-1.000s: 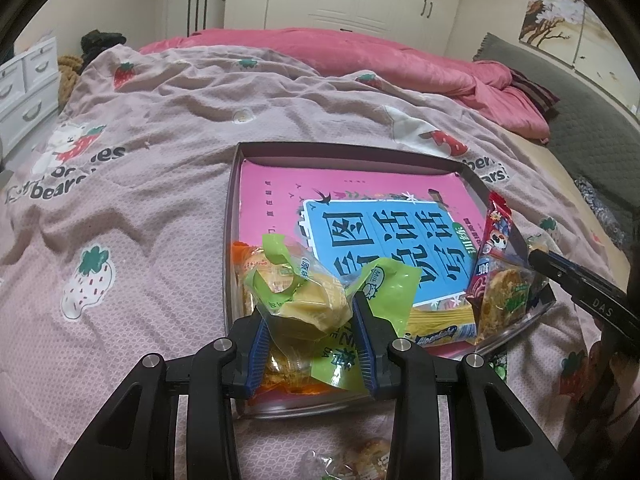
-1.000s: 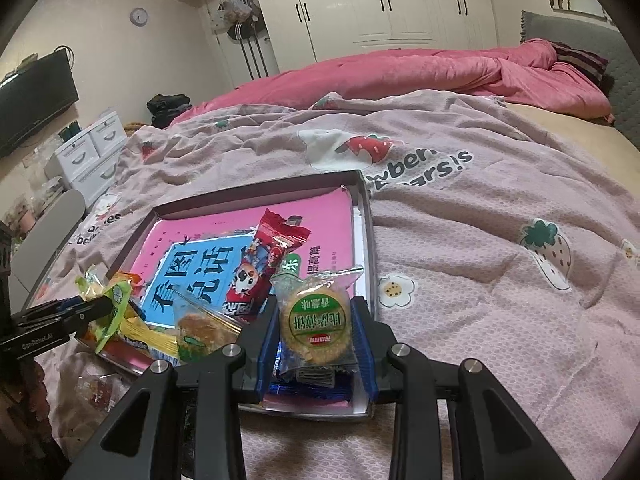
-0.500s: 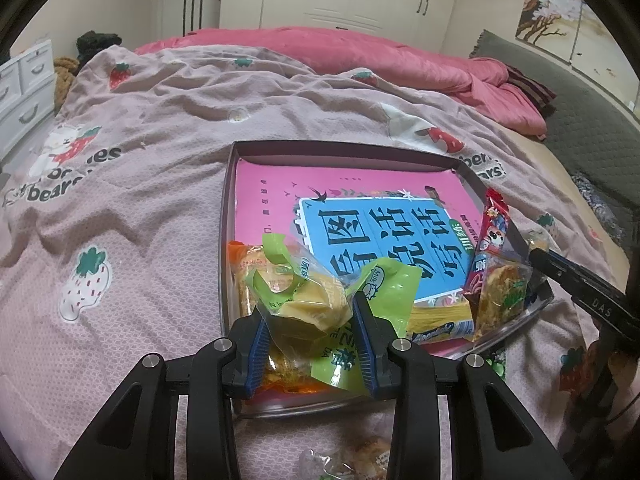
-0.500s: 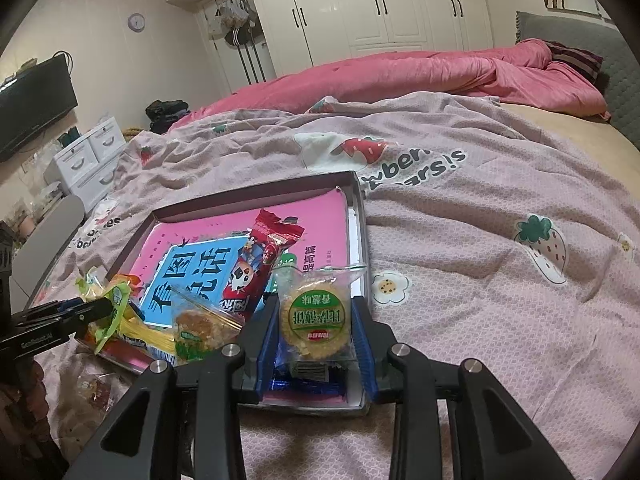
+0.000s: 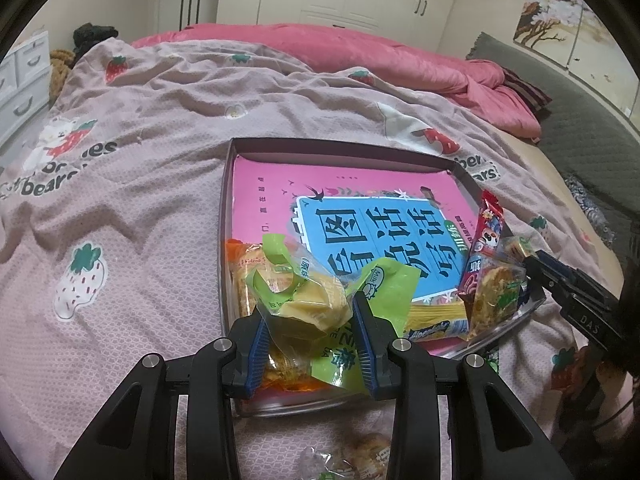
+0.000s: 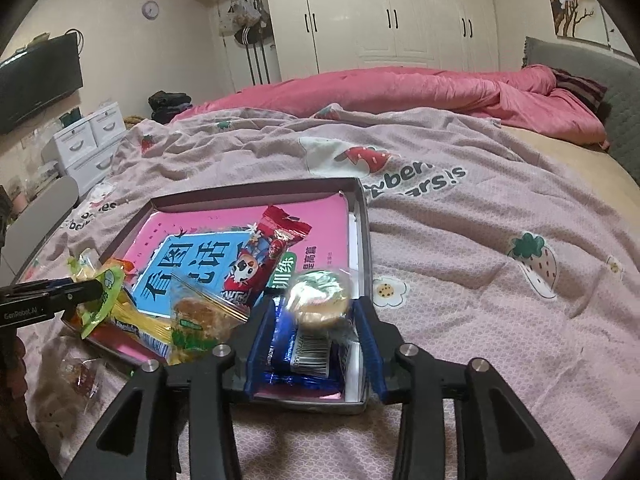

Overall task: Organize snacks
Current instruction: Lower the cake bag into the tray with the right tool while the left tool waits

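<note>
A shallow tray [image 5: 340,148] [image 6: 362,216] with a pink and blue book [image 5: 360,220] lies on the bed. My left gripper [image 5: 308,320] is shut on a clear and green bag with a yellow cake [image 5: 312,300], held over the tray's near left corner. My right gripper [image 6: 316,320] is open; a round cookie packet [image 6: 320,298], blurred, sits loose between its fingers over a blue wrapped snack [image 6: 304,356] in the tray. A red snack pack [image 6: 268,252] and a clear biscuit bag [image 6: 200,316] lie on the book.
The bed has a pink strawberry blanket [image 5: 120,160] and a bunched pink duvet [image 6: 400,92] at the back. Loose wrapped snacks lie on the blanket outside the tray [image 5: 352,460] [image 6: 76,376]. White drawers [image 6: 88,140] stand left of the bed.
My right gripper has opened and the round cookie packet has dropped loose and tipped over. My left gripper still holds the cake bag and has barely moved.
</note>
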{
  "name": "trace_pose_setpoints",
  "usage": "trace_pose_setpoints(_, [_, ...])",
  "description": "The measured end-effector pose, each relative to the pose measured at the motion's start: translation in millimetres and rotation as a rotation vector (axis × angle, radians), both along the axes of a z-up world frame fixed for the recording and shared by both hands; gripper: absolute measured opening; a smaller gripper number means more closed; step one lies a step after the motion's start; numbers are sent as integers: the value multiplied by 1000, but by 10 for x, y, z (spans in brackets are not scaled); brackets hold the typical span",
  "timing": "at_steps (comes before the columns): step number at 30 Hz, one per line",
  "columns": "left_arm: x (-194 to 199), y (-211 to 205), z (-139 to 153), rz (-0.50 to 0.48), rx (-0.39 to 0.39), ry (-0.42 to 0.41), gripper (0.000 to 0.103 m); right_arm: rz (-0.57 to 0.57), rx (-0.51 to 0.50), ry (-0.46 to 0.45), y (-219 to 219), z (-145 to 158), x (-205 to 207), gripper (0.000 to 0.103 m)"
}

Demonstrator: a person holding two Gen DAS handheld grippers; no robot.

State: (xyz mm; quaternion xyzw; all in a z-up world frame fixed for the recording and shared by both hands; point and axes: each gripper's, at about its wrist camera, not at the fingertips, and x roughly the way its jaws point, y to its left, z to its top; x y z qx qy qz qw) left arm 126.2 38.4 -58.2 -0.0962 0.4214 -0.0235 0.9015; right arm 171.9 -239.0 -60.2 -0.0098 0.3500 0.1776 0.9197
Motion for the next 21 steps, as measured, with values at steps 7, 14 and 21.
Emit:
trace_pose_setpoints(7, [1,3,-1,0,0,0,39,3,19,2,-24,11,-10,42])
trace_pose_setpoints(14, [-2,-15,-1,-9,-13,-2,40,3,24,-4,-32,37,-17,45])
trace_pose_setpoints(21, [11,0,-9,-16,-23,-4,40,-23,25,-7,-80,63,-34,49])
